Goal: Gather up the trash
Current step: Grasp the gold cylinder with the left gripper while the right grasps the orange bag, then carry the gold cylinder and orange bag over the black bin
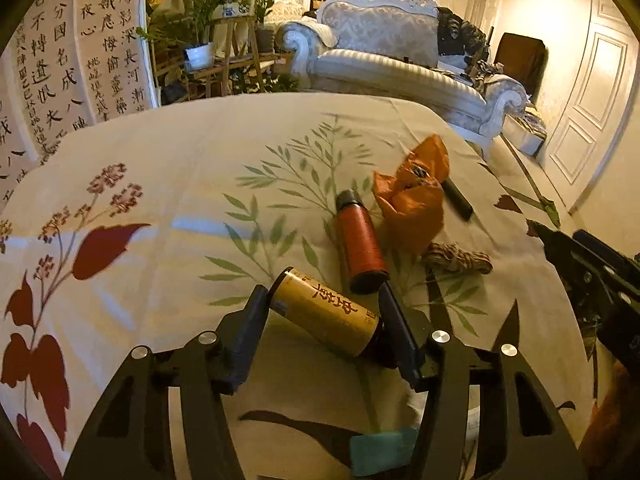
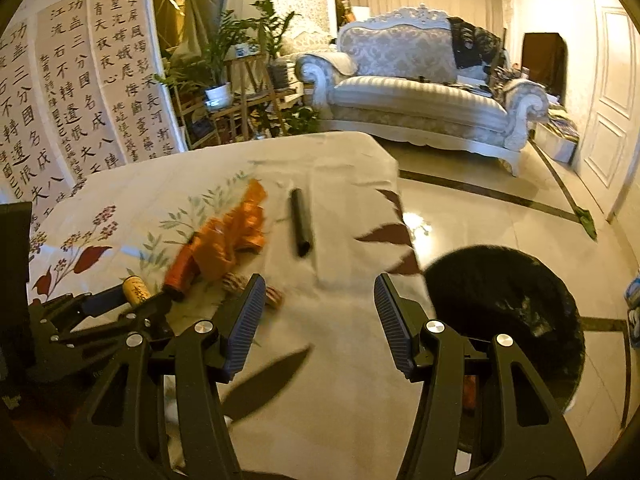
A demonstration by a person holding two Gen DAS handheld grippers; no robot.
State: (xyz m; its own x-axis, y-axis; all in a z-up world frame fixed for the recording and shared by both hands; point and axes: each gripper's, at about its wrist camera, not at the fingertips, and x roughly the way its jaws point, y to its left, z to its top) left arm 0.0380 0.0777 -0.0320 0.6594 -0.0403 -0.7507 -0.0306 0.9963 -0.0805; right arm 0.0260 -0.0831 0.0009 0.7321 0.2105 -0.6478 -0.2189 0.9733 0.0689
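My left gripper [image 1: 323, 312] is shut on a yellow cylinder with red characters [image 1: 324, 311], its pads pressing both ends, just above the floral tablecloth [image 1: 160, 184]. Beyond it lie a red spool [image 1: 360, 246], a crumpled orange wrapper [image 1: 416, 196], a knot of brown twine [image 1: 460, 260] and a black tube [image 1: 458, 198]. My right gripper [image 2: 320, 312] is open and empty over the cloth near the table's right edge. In the right wrist view the wrapper [image 2: 232, 232], the black tube [image 2: 302, 222], the red spool [image 2: 180, 268] and the yellow cylinder [image 2: 136, 288] show.
A black-lined trash bin [image 2: 504, 320] stands on the glossy floor right of the table. A white sofa [image 2: 420, 96], potted plants [image 2: 224, 60] and calligraphy screens [image 2: 80, 92] stand behind. A teal scrap [image 1: 380, 452] lies under my left gripper.
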